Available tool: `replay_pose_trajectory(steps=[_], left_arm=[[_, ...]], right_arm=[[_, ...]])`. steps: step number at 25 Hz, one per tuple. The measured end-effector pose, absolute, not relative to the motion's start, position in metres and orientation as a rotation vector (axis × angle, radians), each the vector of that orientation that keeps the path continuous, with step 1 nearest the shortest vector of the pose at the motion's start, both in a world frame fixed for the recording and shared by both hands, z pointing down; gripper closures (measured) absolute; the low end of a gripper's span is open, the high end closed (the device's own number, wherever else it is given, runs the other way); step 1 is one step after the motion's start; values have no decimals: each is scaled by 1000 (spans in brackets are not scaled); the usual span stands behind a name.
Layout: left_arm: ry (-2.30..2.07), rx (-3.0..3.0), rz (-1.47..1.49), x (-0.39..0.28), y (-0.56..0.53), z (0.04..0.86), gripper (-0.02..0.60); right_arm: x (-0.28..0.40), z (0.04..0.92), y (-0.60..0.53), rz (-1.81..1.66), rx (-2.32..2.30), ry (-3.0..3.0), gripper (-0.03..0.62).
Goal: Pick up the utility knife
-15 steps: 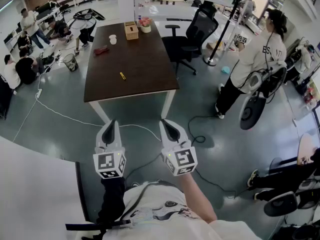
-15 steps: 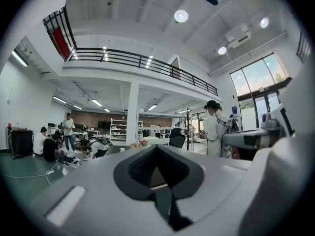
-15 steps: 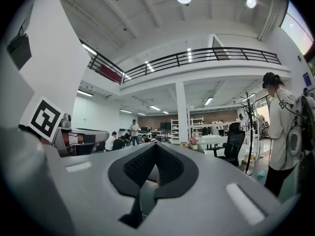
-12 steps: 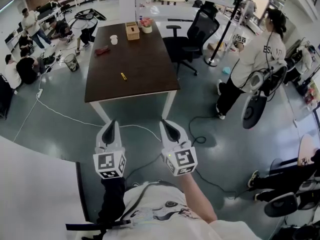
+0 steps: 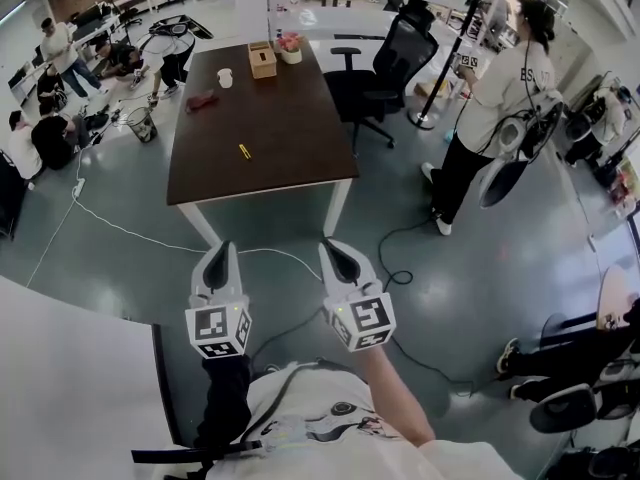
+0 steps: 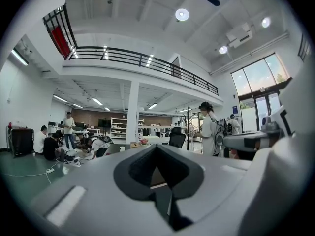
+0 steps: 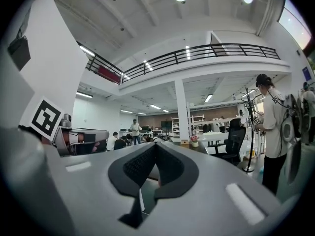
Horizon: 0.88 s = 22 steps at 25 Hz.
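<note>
Both grippers are held low in front of the person, over the grey floor point(image 5: 480, 298), well short of the counter point(image 5: 290, 128). Left gripper point(image 5: 220, 260) and right gripper point(image 5: 344, 258) sit side by side, apart from each other, tips pointing toward the counter.

Left gripper view: fingers point(image 6: 98, 191) pressed together at the tips, nothing between them. Right gripper view: fingers point(image 7: 211, 191) also pressed together, nothing held.

The utility knife point(image 5: 244, 151) is small and yellow. It lies flat on the dark brown counter, in the near half, left of centre, well apart from both grippers. Nothing touches it.

At the far end of the counter:
- wooden box point(image 5: 263, 61)
- flower pot point(image 5: 290, 48), just beside the box
- white cup point(image 5: 225, 78)
- red item point(image 5: 202, 100) near the left edge, too small to identify

A black office chair point(image 5: 385, 68) stands at the counter's right side. A person in a white top point(image 5: 495, 98) stands further right. A white cable point(image 5: 120, 230) runs across the floor, left of the counter. Several people point(image 5: 45, 133) sit or stand at far left.
</note>
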<state>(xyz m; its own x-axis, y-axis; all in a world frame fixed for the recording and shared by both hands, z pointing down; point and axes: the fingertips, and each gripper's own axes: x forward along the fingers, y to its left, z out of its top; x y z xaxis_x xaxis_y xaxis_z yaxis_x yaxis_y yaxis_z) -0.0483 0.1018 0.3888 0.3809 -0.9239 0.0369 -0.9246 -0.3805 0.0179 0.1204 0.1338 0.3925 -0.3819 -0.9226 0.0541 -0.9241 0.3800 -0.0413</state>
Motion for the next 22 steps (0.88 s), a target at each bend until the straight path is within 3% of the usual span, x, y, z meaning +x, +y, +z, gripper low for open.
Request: replay_pose_trajectory(steps=[22], left_arm=[[-1744, 2423, 184, -44, 111, 448, 584]], right_arm=[[141, 445, 128, 322, 1604, -2580, 592]])
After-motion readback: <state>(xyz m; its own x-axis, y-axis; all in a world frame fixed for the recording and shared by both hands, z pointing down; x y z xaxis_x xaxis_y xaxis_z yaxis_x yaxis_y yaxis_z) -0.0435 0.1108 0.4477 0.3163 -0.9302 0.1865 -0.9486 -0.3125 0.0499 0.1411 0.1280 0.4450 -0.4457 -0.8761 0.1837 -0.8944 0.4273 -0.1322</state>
